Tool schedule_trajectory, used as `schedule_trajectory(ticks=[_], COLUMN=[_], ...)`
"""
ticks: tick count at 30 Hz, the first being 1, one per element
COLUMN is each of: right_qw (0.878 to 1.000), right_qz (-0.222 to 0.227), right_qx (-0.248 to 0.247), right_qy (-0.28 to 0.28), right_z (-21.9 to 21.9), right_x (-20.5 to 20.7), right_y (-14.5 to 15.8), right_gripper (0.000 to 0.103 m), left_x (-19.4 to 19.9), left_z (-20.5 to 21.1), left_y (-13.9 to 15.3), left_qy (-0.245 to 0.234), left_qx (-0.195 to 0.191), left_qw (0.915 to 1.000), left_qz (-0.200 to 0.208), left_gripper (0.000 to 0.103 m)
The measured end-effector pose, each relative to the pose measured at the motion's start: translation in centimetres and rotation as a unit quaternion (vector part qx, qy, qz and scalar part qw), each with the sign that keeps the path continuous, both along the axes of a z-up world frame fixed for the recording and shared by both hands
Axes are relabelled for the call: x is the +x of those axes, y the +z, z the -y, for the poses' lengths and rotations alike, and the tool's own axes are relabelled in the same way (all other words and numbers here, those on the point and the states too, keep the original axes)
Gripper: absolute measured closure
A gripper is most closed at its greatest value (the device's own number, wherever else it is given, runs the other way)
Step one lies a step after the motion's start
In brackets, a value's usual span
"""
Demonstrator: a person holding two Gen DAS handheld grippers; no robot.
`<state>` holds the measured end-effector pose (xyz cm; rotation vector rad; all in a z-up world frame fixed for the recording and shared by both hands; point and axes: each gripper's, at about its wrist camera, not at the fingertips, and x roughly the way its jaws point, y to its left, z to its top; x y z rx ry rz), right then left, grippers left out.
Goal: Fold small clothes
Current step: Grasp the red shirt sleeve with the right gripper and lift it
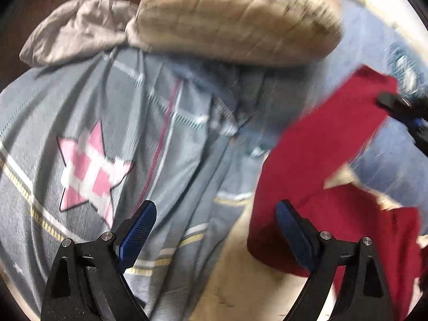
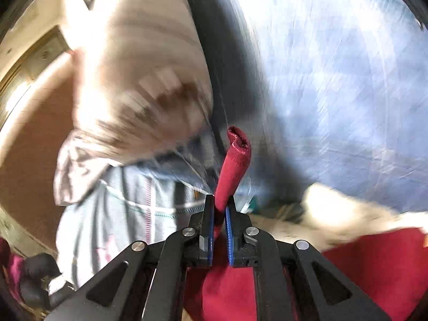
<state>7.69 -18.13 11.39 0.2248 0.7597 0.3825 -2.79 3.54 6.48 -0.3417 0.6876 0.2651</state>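
Observation:
A small red garment (image 1: 329,165) hangs lifted on the right of the left wrist view. My right gripper (image 1: 393,103) pinches its upper corner there. In the right wrist view my right gripper (image 2: 220,206) is shut on a fold of the red garment (image 2: 235,160), with a hemmed edge sticking up past the fingertips and more red cloth hanging below. My left gripper (image 1: 215,214) is open and empty, just left of the garment's lower part, above the bedding.
A grey-blue bedsheet (image 1: 107,123) with a pink checked star (image 1: 91,168) covers the bed. A beige striped pillow (image 1: 235,18) and a grey cloth (image 1: 77,29) lie at the far side. A cream blanket (image 1: 248,289) lies under the garment. Both views are motion-blurred.

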Motion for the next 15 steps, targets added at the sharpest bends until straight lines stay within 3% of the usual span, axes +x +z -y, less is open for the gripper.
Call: schedule_trajectory(ticks=[3, 7, 11, 15], right_qw=[0.999, 0.994, 0.985, 0.971], right_qz=[0.034, 0.061, 0.049, -0.002], right_qx=[-0.010, -0.040, -0.089, -0.140], right_qy=[-0.025, -0.079, -0.137, -0.193], right_z=[2.9, 8.0, 12.8, 17.1], right_x=[-2.7, -6.7, -10.2, -11.7], right_y=[4.4, 7.1, 5.9, 1.5], right_gripper=[0.096, 0.096, 0.096, 0.096], left_x=[-1.3, -2.0, -1.6, -0.3], left_z=[0.2, 0.3, 1.3, 3.9], left_y=[0.9, 0.5, 0.1, 0.0], left_qy=[-0.023, -0.033, -0.048, -0.084], left_qx=[-0.012, -0.005, -0.001, 0.024], left_qw=[0.9990, 0.9990, 0.9986, 0.9960], left_qz=[0.038, 0.031, 0.023, 0.018], left_gripper=[0.012, 0.012, 0.012, 0.012])
